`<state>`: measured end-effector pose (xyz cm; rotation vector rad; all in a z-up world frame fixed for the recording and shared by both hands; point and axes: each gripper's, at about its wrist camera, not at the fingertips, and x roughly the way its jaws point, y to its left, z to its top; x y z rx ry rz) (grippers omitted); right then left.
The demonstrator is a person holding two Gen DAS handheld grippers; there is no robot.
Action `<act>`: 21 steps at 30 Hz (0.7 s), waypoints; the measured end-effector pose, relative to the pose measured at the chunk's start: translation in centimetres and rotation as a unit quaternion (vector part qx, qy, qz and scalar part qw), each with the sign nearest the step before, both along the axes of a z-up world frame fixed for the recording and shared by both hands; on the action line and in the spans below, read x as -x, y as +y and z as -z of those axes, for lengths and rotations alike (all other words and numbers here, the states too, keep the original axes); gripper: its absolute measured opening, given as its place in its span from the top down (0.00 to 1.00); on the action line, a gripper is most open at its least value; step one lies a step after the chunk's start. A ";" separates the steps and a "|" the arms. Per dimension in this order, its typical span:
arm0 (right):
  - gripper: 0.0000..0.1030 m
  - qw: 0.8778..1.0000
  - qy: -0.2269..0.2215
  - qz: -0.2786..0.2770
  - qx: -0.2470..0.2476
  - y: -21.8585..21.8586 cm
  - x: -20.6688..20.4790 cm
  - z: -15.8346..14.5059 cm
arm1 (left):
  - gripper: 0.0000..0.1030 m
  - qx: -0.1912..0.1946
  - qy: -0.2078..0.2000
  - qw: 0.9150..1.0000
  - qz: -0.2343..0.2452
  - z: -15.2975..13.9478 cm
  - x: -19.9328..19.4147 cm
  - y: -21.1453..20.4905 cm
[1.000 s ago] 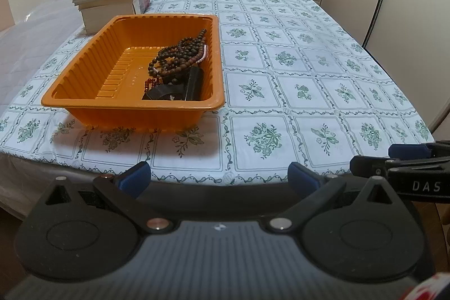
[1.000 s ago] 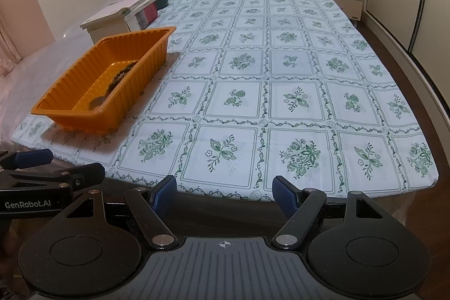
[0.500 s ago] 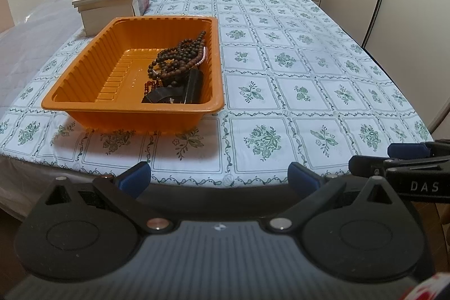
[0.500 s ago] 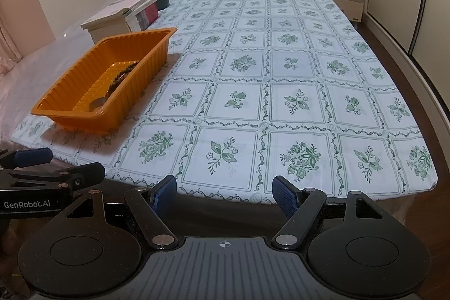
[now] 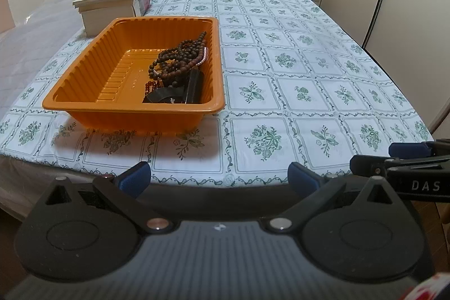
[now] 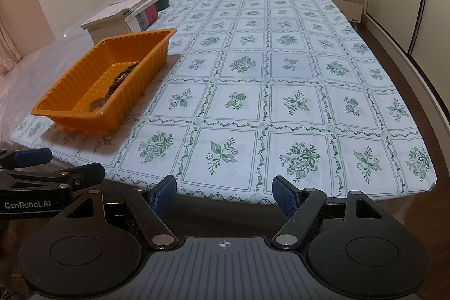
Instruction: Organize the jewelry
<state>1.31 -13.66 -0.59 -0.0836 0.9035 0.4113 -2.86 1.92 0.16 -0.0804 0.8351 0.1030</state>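
1. Location of task items: the jewelry sits in the orange plastic tray (image 5: 84, 92) near the front edge of the table, on the floral tablecloth (image 5: 281, 92). A tangle of dark brown bead strands (image 5: 180, 58) is heaped against the tray's right wall, with a short run of small red beads (image 5: 149, 87) below it and a black object (image 5: 180, 92) at the near right corner. What the black object is cannot be made out from either view.

2. Risk, tangling: the strands overlap and lie on the black object. A pinch on one loop is likely to drag the whole heap, or to lift several pieces at once.

3. Risk, tray movement: the tray looks light and stands close to the table edge. A pull toward the operator against a snagged strand could slide or tip it off.

4. Risk, approach: the heap is pressed to the right wall, so one finger may strike the rim and shut on plastic instead of beads.

5. Left gripper (image 5: 219, 179): fingers spread wide, empty, touching nothing, held short of the table edge and well apart from the tray.

6. Right gripper (image 6: 223, 194): fingers likewise spread, empty, facing bare cloth to the right of the tray.
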 end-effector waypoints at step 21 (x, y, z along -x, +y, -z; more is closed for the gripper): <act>0.27 1.000 0.001 0.001 0.000 0.0 0.0 0.1 | 0.00 0.001 0.001 1.000 -0.001 0.3 0.2 0.1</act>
